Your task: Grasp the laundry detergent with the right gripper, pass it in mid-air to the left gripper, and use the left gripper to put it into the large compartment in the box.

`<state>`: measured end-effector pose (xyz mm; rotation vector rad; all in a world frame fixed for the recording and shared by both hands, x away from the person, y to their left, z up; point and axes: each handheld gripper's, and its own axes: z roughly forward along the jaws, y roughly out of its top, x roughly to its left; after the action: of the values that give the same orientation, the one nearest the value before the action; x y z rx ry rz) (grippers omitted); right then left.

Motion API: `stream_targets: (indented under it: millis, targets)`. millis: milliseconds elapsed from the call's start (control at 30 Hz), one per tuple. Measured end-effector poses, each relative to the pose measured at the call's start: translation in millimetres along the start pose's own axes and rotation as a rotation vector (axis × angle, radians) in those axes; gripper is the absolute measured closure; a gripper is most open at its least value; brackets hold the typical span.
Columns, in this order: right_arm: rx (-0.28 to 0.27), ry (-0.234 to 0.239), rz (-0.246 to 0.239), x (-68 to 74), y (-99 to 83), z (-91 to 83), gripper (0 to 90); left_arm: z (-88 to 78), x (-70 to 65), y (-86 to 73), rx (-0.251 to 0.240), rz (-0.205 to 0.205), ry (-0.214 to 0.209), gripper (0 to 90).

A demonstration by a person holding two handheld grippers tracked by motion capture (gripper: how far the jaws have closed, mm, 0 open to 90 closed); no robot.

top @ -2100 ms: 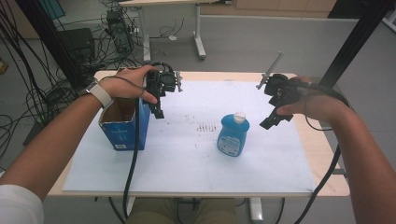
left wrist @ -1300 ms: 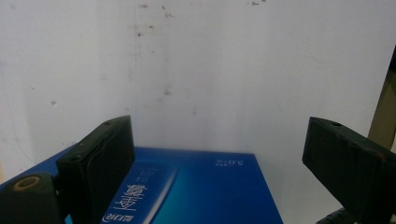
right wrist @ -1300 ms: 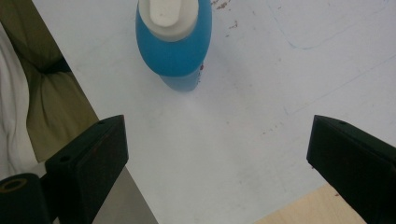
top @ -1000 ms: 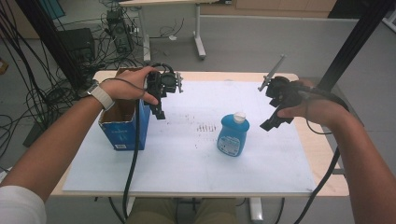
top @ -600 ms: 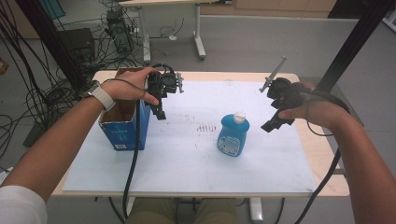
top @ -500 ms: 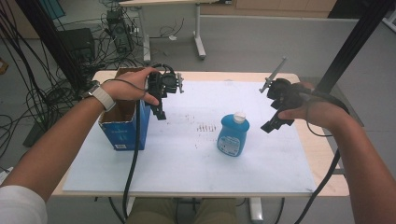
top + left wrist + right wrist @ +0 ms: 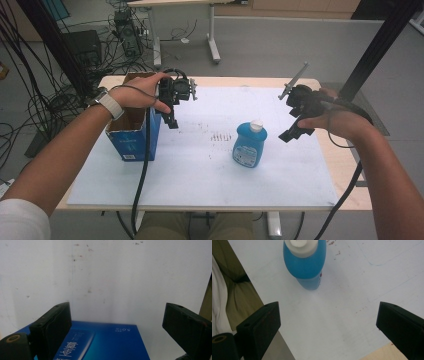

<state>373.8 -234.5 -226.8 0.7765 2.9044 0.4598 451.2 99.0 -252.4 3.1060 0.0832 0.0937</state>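
Bottle (image 7: pixel 249 145) first: it stands upright on the white sheet near the middle of the bench, blue with a white cap, and neither of my grippers touches it. My right gripper (image 7: pixel 291 131) hangs above the sheet to the right of it, apart from it, with the jaws spread wide and nothing between them. In the right gripper view the bottle (image 7: pixel 305 258) sits ahead of the jaws and off toward the left one, so I am not lined up on it yet.

My left gripper (image 7: pixel 171 119) is also wide and empty. It hovers just above the near right corner of the blue box (image 7: pixel 131 132), which stands open-topped at the left of the bench (image 7: pixel 320 87); in the left gripper view the box's blue face (image 7: pixel 105 342) lies below and between the jaws.

I judge this as the approach: the reach for the bottle has begun but no grasp is made. Next, I need to swing the right gripper left until the bottle's body stands centred between the jaws, come down to its waist below the cap, then close evenly so it doesn't tip. The box looks like the likely place for it.
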Motion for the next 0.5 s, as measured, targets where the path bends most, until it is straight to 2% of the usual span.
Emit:
stream_targets:
  millis: [167, 300, 500]
  targets:
    - [-0.001, 0.001, -0.009, 1.3, -0.4, 2.4, 5.8, -0.3, -0.8, 0.0, -0.005, 0.000, 0.001, 9.1]
    - [-0.010, -0.005, 0.020, 0.6, -1.7, 4.4, 4.3, -0.2, -1.0, -0.6, -0.006, 0.001, 0.002, 9.0]
    - [-0.020, 0.003, 0.015, 0.9, -2.8, 6.1, 4.5, 0.6, -1.2, -1.1, -0.008, -0.003, 0.001, 9.1]
